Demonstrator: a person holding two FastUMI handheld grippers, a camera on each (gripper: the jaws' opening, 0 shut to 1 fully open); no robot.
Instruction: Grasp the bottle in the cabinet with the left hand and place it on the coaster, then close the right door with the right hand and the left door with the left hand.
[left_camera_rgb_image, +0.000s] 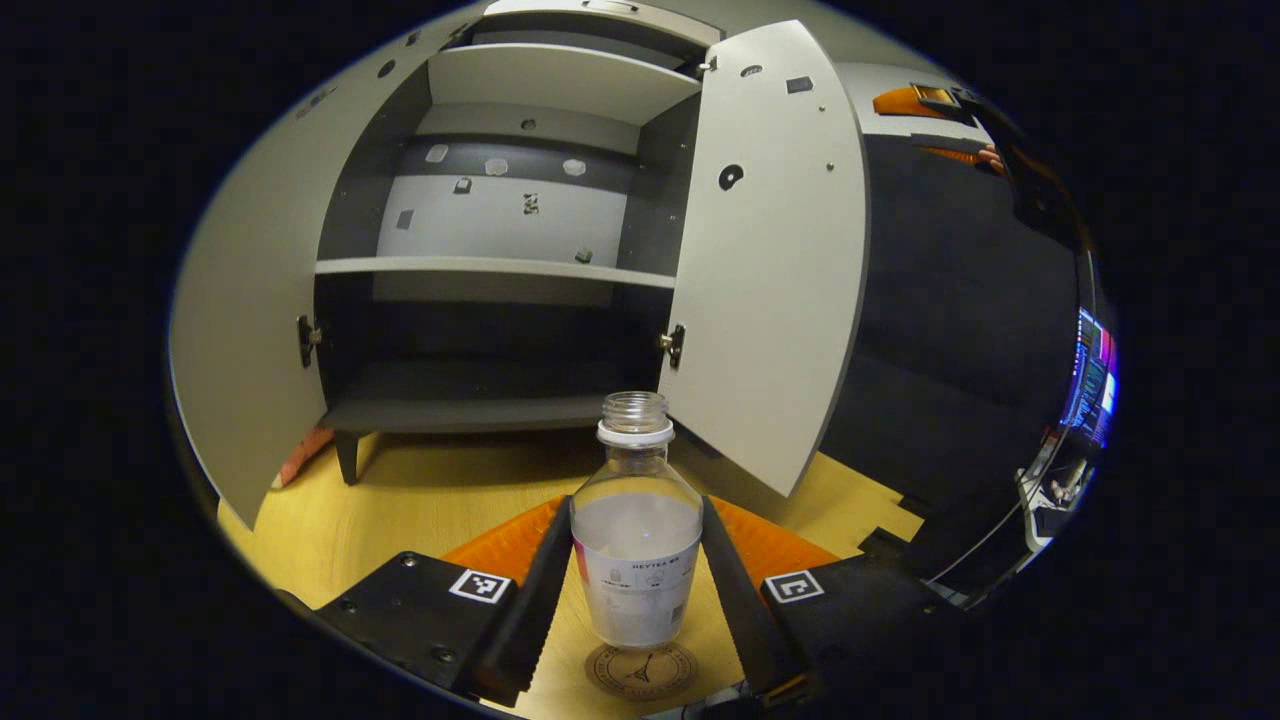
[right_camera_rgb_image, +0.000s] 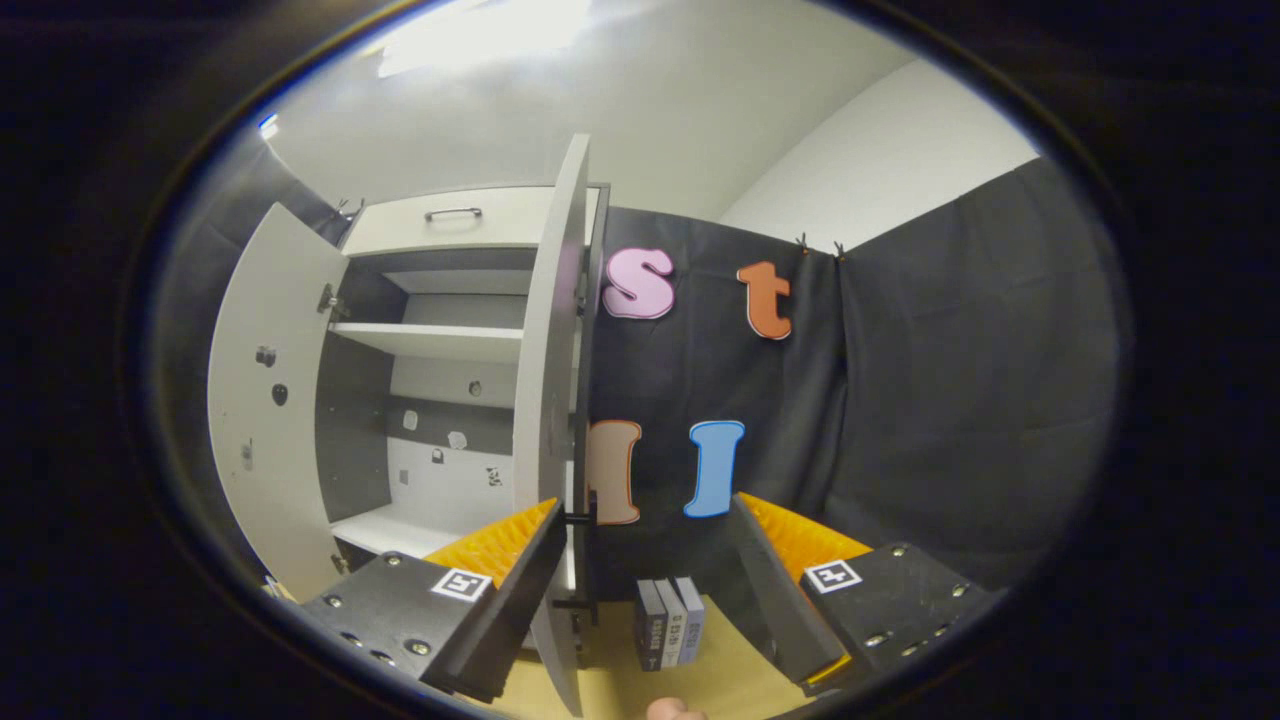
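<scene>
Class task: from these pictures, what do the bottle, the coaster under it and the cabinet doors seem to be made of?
Bottle: probably clear plastic; see-through, paper label. Coaster: looks like cork or wood; matte tan disc with printed emblem. Cabinet doors: likely laminated board; smooth matte grey, metal hinges.

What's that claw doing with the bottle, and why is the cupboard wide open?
A person is working two claws. The left claw has its fingers on both sides of a clear bottle, which stands on the round coaster on the wooden table. Whether they squeeze it or have just let go is hard to tell. Both cabinet doors are open. The right claw is open and empty beside the right door.
</scene>
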